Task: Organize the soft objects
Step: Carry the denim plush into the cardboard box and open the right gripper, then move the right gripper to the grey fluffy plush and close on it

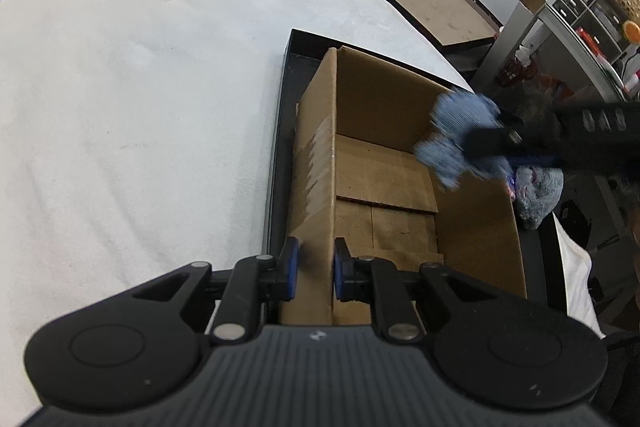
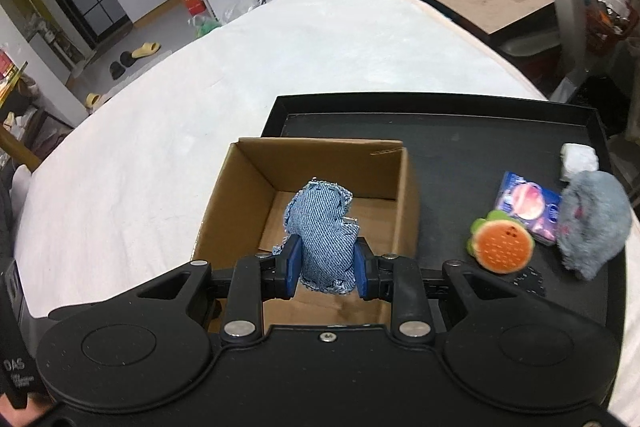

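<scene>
The left hand-held gripper (image 1: 316,267) is clamping its jaws on a cardboard wall, while the right hand-held gripper (image 2: 326,263) is pinching denim, both pointing steeply downward

White-covered table (image 2: 160,155); black tray (image 2: 472,107) on it, near right edge.

Motion-blurred in the left wrist view: denim piece (image 1: 460,135) and right tool (image 1: 496,141), its tips indistinct; grey plush (image 1: 538,187) half hidden behind the cardboard box (image 1: 472,227) wall; near wall of the box hidden under the tool body in the right wrist view; print on the blue packet (image 2: 528,205) too small to read.
</scene>
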The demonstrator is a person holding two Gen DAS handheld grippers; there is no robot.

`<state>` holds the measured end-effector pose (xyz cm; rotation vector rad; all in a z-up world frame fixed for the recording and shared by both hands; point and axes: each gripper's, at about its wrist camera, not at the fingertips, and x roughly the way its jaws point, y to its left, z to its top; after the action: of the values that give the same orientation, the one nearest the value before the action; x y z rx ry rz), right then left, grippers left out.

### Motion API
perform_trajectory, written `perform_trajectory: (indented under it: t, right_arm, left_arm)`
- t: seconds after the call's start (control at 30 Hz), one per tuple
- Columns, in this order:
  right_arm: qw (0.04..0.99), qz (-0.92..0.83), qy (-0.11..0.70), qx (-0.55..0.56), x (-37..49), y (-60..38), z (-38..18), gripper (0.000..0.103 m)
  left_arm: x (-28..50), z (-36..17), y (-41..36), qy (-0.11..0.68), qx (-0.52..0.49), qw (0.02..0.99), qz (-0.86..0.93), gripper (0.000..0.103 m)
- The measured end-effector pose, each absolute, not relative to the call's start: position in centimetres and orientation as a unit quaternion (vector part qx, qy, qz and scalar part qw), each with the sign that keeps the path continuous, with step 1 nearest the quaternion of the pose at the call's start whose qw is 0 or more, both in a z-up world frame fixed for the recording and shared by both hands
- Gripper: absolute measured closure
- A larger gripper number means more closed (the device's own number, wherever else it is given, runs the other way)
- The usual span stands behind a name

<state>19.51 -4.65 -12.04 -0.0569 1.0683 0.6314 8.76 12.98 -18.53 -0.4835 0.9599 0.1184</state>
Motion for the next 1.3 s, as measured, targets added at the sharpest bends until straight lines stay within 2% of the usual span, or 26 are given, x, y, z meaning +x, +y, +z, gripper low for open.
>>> perform_trajectory:
  t: [0.13,0.2,0.27,0.53,0.63,0.77,1.0,1.17,1.3]
  right_arm:
    - [0.806,0.312,0.503,-0.021,19.9,-2.7,-12.1,0.074]
    - [0.803,0.327,0.498,-0.009,20.0,-1.9,-12.0,0.069]
    - [0.798,0.331,0.503,-0.01,20.1,-1.1,-12.4,0.057]
    - [0.79,0.33,0.516,-0.007,19.7,-2.2,-13.4,0.057]
    - [0.791,0.328,0.516,-0.001,19.4,-3.6,-13.1,0.057]
    - [0.796,0.322,0.512,0.002,19.0,-5.3,-12.8,0.055]
    - [0.817,0.301,0.491,0.021,18.7,-9.0,-12.0,0.047]
    - [0.828,0.283,0.483,0.032,19.0,-11.7,-12.1,0.041]
    - [0.837,0.265,0.478,0.031,19.3,-13.4,-12.4,0.033]
  left_arm:
    - [8.8,-18.4,12.7,0.458,-0.222,0.859,0.057,0.088]
    - [8.7,-18.5,12.8,0.458,-0.226,0.858,0.057,0.088]
    - [8.7,-18.6,12.8,0.459,-0.229,0.857,0.057,0.088]
    - [9.1,-18.1,12.3,0.469,-0.215,0.854,0.068,0.086]
    - [9.2,-17.9,12.3,0.469,-0.21,0.855,0.078,0.079]
    - [9.2,-17.4,11.8,0.465,-0.196,0.859,0.089,0.058]
    - [9.8,-16.9,10.5,0.464,-0.167,0.865,0.093,0.049]
    - [10.3,-16.7,9.3,0.465,-0.146,0.868,0.094,0.037]
    - [10.5,-16.7,8.8,0.466,-0.137,0.868,0.103,0.035]
